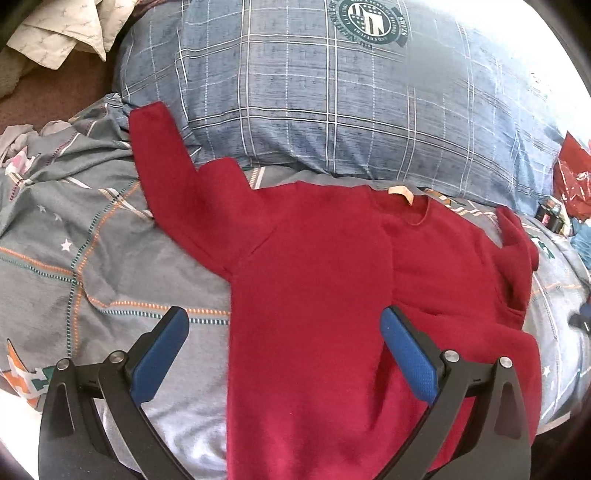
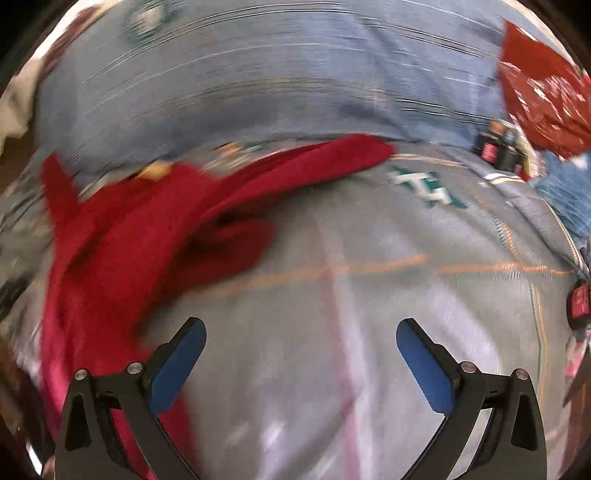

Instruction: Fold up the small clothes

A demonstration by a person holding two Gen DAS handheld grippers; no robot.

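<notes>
A small dark red sweater (image 1: pixel 314 280) lies on the grey patterned bedsheet (image 1: pixel 92 258). Its left sleeve (image 1: pixel 159 155) stretches up toward the pillow, and its right sleeve (image 1: pixel 517 251) lies bunched at the right. My left gripper (image 1: pixel 284 325) is open and empty, its jaws straddling the sweater's left body half from above. In the blurred right wrist view the sweater (image 2: pixel 122 243) lies at the left with one sleeve (image 2: pixel 325 155) reaching right. My right gripper (image 2: pixel 301 336) is open and empty over the bare sheet (image 2: pixel 351 295), to the right of the sweater.
A large blue plaid pillow (image 1: pixel 332 103) lies behind the sweater. Cream cloth (image 1: pixel 62 33) is piled at the far left. A red plastic bag (image 1: pixel 572 181) (image 2: pixel 546 92) and small dark items (image 2: pixel 498 147) sit at the right.
</notes>
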